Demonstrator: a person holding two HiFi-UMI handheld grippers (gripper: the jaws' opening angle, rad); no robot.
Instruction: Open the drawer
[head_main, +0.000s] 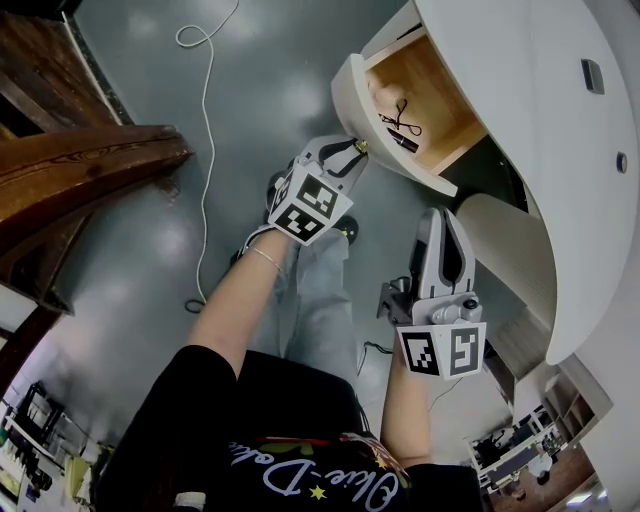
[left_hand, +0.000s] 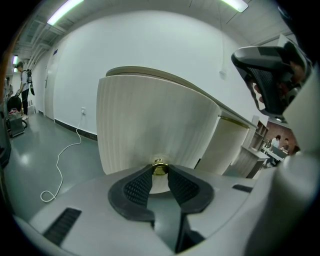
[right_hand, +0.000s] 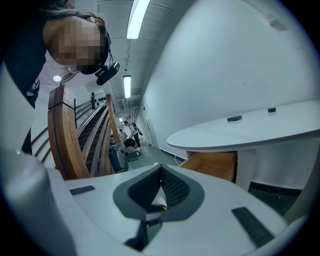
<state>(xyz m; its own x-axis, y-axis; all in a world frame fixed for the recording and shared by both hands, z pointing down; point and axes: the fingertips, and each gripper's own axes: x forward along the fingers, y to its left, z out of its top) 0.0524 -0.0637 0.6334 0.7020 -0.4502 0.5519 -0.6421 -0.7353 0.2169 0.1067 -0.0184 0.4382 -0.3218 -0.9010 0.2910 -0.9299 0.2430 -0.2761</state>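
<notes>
Overhead, head view, drawer (head_main: 432, 88) standing out from the white surface (head_main: 520, 60), small dark items (head_main: 400, 125) inside, left gripper (head_main: 352, 150) at its front, right gripper (head_main: 443, 222) apart, left gripper view, jaws clamped on the brass knob (left_hand: 159, 168), right gripper view, jaws closed on nothing, wooden drawer side beyond.

Left gripper (head_main: 350, 152): reaching forward and downward at the end of the outstretched bare left forearm (head_main: 238, 295), its jaws pinching a brass knob (left_hand: 159, 168) between their tips. Right gripper (head_main: 443, 220): hovering closer to the body on the right forearm (head_main: 408, 395), pointing forward, its jaws meeting at the tips and gripping nothing.
</notes>
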